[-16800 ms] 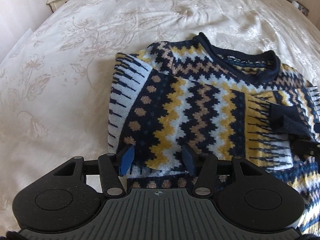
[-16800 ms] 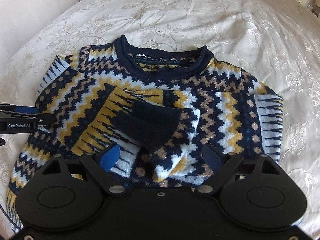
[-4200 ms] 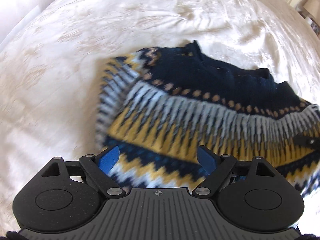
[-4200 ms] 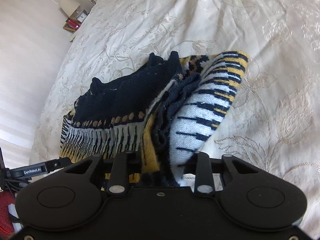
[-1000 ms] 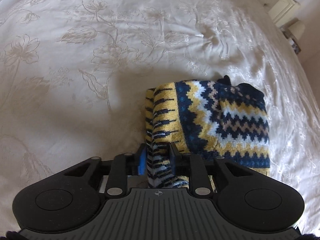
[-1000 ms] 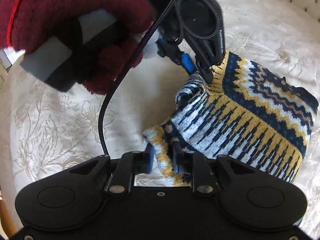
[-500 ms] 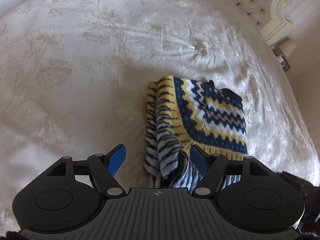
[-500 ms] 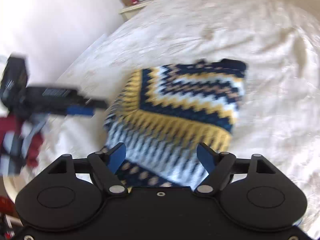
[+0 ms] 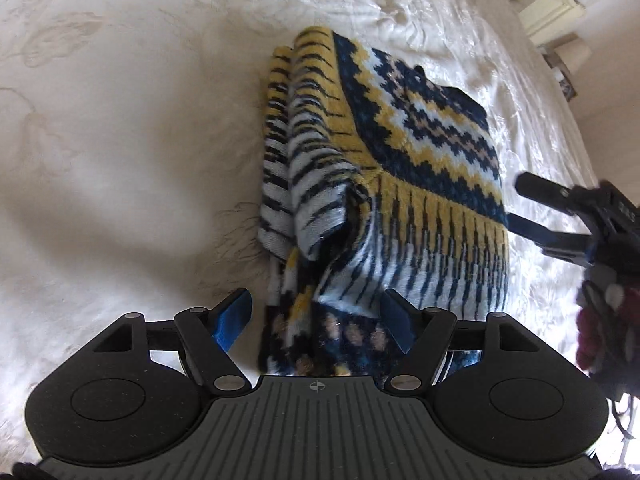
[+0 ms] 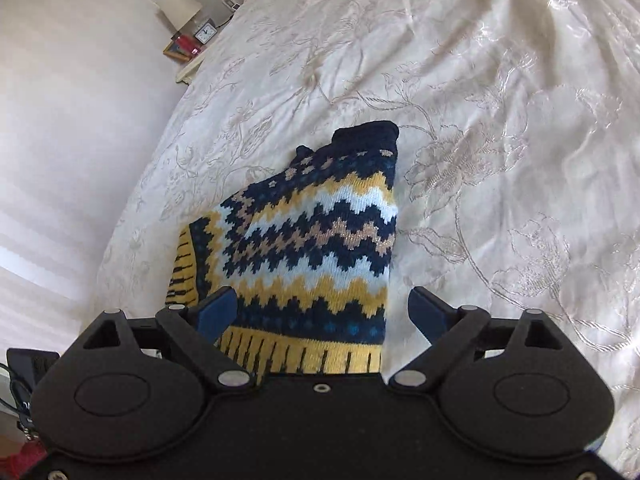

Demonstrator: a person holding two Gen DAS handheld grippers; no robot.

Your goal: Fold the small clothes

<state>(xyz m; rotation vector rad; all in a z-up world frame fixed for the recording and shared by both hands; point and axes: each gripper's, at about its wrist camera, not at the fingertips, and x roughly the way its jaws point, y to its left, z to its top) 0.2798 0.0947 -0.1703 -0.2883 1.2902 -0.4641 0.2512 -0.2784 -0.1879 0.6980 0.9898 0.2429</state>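
A navy, yellow and white zigzag knit sweater [image 9: 420,152] lies folded into a compact bundle on the bed. My left gripper [image 9: 316,320] is open at the bundle's near striped end. That end sits between the blue pads [image 9: 234,316] without being pressed. My right gripper [image 10: 323,312] is over the sweater [image 10: 320,232] from the other side. Its jaws are opening, wide apart, with the yellow hem edge between them and untouched. In the left wrist view the right gripper [image 9: 520,200] shows at the bundle's right edge.
A cream embroidered bedspread [image 10: 500,140] lies under everything. A bedside table with a clock and lamp [image 10: 196,32] stands past the bed's far left edge. A white headboard post [image 9: 560,16] is at the upper right. A hand in a dark red glove [image 9: 600,328] holds the right gripper.
Both grippers were shut on the sweater's near end a second ago and have let go and opened. The right gripper swung round to the bundle's other side. The sweater now rests folded.
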